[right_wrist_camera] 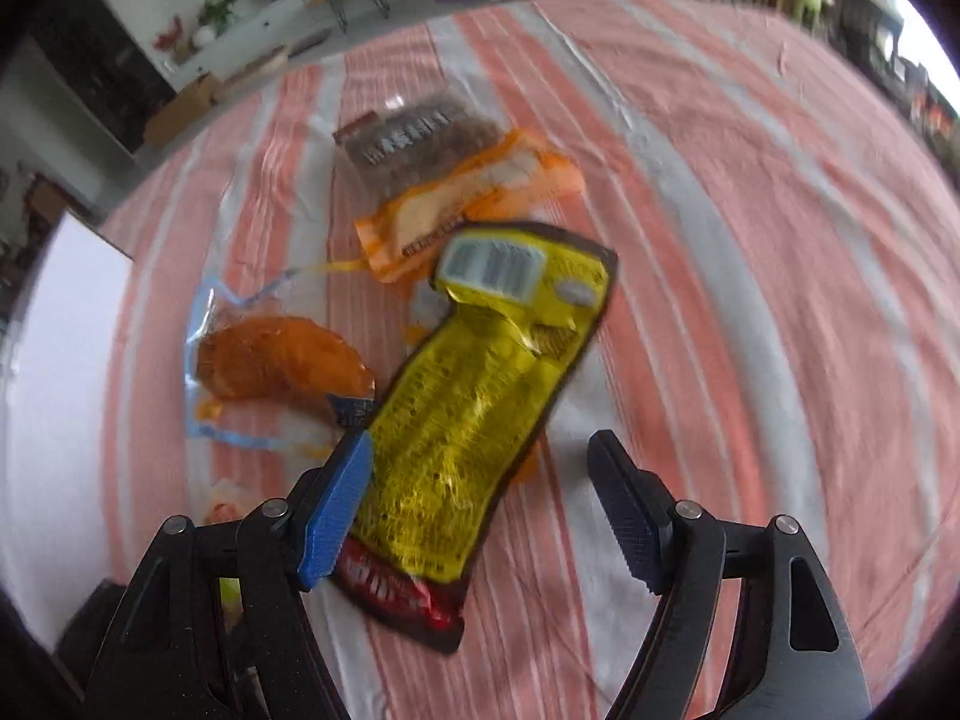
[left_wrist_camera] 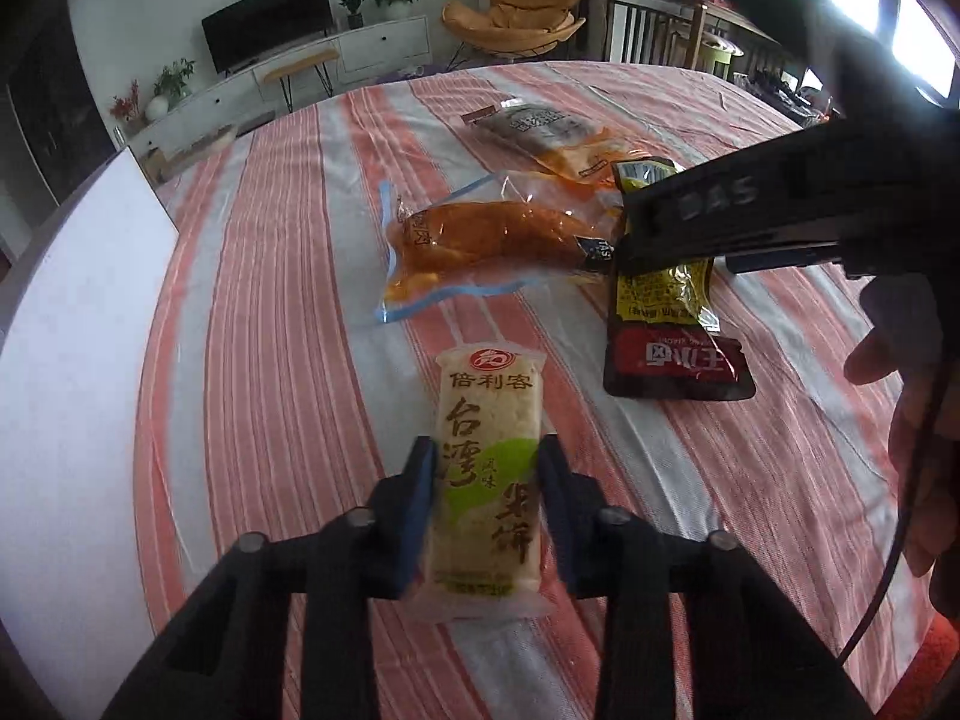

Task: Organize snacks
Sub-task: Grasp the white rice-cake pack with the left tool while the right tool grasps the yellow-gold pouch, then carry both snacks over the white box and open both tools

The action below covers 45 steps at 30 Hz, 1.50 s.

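Your left gripper [left_wrist_camera: 486, 468] is clamped on the rice cracker pack [left_wrist_camera: 487, 468]: both pads press its long sides near the middle, and the pack runs straight out between the fingers, its printed top end pointing away from you above the striped tablecloth [left_wrist_camera: 270, 360].

Your right gripper [right_wrist_camera: 480, 480] is spread wide and grips nothing. The yellow snack pouch [right_wrist_camera: 480, 384] lies between its fingers, set toward the left one. The blue pad [right_wrist_camera: 336, 516] overlaps the pouch's left edge; contact cannot be confirmed. The right pad [right_wrist_camera: 630, 516] stands well apart from the pouch. The pouch's red end points toward you; its barcode end points away. In the left wrist view, the right gripper [left_wrist_camera: 636, 240] crosses above this pouch [left_wrist_camera: 666, 324].

Just left of the pouch lies the clear vacuum pack with orange contents [right_wrist_camera: 276, 366]. Beyond it rest an orange-and-white pack [right_wrist_camera: 474, 192] and a dark brown pack [right_wrist_camera: 414, 144], overlapping each other. A white board [left_wrist_camera: 78, 360] sits at the tablecloth's left edge.
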Motion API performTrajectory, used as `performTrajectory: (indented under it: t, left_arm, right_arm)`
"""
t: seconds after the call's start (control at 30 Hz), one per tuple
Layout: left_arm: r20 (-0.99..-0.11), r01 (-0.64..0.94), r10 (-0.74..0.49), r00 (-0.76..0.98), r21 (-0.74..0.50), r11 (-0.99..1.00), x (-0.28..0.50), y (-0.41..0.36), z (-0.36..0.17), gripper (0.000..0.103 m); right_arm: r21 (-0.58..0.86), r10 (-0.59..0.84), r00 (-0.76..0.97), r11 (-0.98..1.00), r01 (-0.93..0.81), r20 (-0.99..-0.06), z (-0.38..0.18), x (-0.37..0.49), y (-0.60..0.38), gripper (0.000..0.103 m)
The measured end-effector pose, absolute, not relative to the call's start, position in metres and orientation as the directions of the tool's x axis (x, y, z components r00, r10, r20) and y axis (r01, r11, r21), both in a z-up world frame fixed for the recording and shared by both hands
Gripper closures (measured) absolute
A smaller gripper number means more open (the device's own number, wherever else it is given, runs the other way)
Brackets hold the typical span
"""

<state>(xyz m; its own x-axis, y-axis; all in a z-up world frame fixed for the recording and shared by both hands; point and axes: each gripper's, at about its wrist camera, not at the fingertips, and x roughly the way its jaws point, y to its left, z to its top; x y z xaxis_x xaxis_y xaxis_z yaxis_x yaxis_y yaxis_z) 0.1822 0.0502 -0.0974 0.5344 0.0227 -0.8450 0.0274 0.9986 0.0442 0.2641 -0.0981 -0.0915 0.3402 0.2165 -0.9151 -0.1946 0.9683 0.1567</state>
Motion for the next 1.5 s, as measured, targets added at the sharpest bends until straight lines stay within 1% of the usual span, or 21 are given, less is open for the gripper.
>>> performTrajectory:
  t: [0.07,0.2,0.47,0.5,0.53,0.57,0.63,0.7,0.77,0.9,1.0,1.03,1.07,1.17,1.2,1.23,1.27,1.33,1.37,1.47,1.5]
  left_arm:
    - [-0.840,0.027,0.031,0.541,0.055,0.998,0.180,0.047,-0.098,0.072]
    - [-0.837,0.025,0.031,0.547,0.053,0.998,0.179,0.047,-0.098,0.073]
    - [-0.839,0.030,0.016,0.543,0.039,0.999,0.174,0.045,-0.096,0.074]
    - [-0.839,0.030,0.003,0.545,0.024,0.999,0.173,0.046,-0.095,0.075]
    - [-0.838,0.029,-0.005,0.545,0.013,0.999,0.173,0.046,-0.094,0.075]
    - [-0.836,0.031,-0.020,0.549,-0.004,1.000,0.170,0.047,-0.090,0.075]
    - [-0.831,0.031,-0.030,0.556,-0.016,0.999,0.167,0.048,-0.085,0.075]
    - [-0.827,0.022,-0.038,0.560,-0.031,0.999,0.164,0.051,-0.083,0.075]
    - [-0.833,0.008,-0.076,0.549,-0.086,0.996,0.158,0.059,-0.082,0.075]
    - [-0.793,0.002,-0.166,0.586,-0.204,0.979,0.129,0.078,-0.052,0.075]
    - [-0.752,0.006,-0.218,0.622,-0.274,0.962,0.112,0.093,-0.020,0.075]
    - [-0.737,0.006,-0.218,0.640,-0.278,0.960,0.106,0.098,-0.008,0.075]
    - [-0.723,0.004,-0.211,0.658,-0.277,0.961,0.101,0.103,0.003,0.075]
    - [-0.692,-0.005,-0.198,0.694,-0.279,0.960,0.088,0.119,0.029,0.075]
    - [-0.683,-0.009,-0.187,0.706,-0.273,0.962,0.082,0.126,0.038,0.075]
    - [-0.677,-0.013,-0.179,0.714,-0.269,0.963,0.077,0.133,0.045,0.075]
    - [-0.669,-0.021,-0.169,0.723,-0.266,0.964,0.070,0.144,0.053,0.075]
    - [-0.659,-0.044,-0.145,0.738,-0.261,0.964,0.056,0.168,0.065,0.075]
    - [-0.654,-0.065,-0.114,0.748,-0.243,0.968,0.045,0.186,0.071,0.075]
    - [-0.669,-0.139,-0.021,0.743,-0.185,0.973,0.021,0.230,0.071,0.075]
    - [-0.678,-0.163,0.003,0.735,-0.172,0.971,0.015,0.243,0.068,0.075]
  right_arm:
    - [0.111,0.175,0.328,0.973,-0.204,-0.928,-0.092,0.263,-0.090,0.030]
    - [0.077,0.135,0.301,0.977,-0.199,-0.944,-0.090,0.260,-0.086,0.046]
    - [0.092,0.152,0.308,0.975,-0.201,-0.939,-0.076,0.248,-0.097,0.068]
    - [0.102,0.162,0.310,0.974,-0.201,-0.937,-0.075,0.247,-0.100,0.077]
    - [0.116,0.175,0.321,0.974,-0.196,-0.931,-0.071,0.244,-0.106,0.079]
    - [0.140,0.196,0.319,0.971,-0.192,-0.927,-0.068,0.242,-0.112,0.096]
    - [0.158,0.211,0.330,0.971,-0.179,-0.920,-0.062,0.238,-0.124,0.095]
    - [0.146,0.205,0.344,0.971,-0.190,-0.916,-0.061,0.236,-0.131,0.086]
    - [0.118,0.189,0.370,0.972,-0.205,-0.910,-0.060,0.230,-0.133,0.084]
    - [0.133,0.231,0.410,0.958,-0.253,-0.883,-0.046,0.195,-0.134,0.090]
    - [0.142,0.231,0.432,0.963,-0.230,-0.872,-0.039,0.182,-0.138,0.084]
    - [0.149,0.223,0.416,0.968,-0.202,-0.881,-0.042,0.188,-0.139,0.049]
    - [0.153,0.212,0.395,0.972,-0.176,-0.894,-0.045,0.196,-0.138,0.019]
    - [0.135,0.172,0.339,0.982,-0.130,-0.925,-0.065,0.222,-0.120,0.020]
    - [0.118,0.158,0.328,0.983,-0.138,-0.931,-0.071,0.228,-0.111,0.024]
    - [0.058,0.108,0.287,0.982,-0.178,-0.952,-0.086,0.235,-0.094,0.021]
    - [-0.020,0.052,0.329,0.978,-0.210,-0.943,-0.085,0.234,-0.084,0.031]
    - [0.023,0.084,0.310,0.981,-0.193,-0.947,-0.083,0.236,-0.085,0.066]
    - [0.017,0.077,0.316,0.982,-0.188,-0.946,-0.079,0.235,-0.091,0.070]
    - [0.262,0.282,0.269,0.959,-0.109,-0.921,-0.076,0.230,-0.138,0.075]
    - [0.394,0.400,0.270,0.916,-0.078,-0.876,-0.072,0.223,-0.159,0.075]
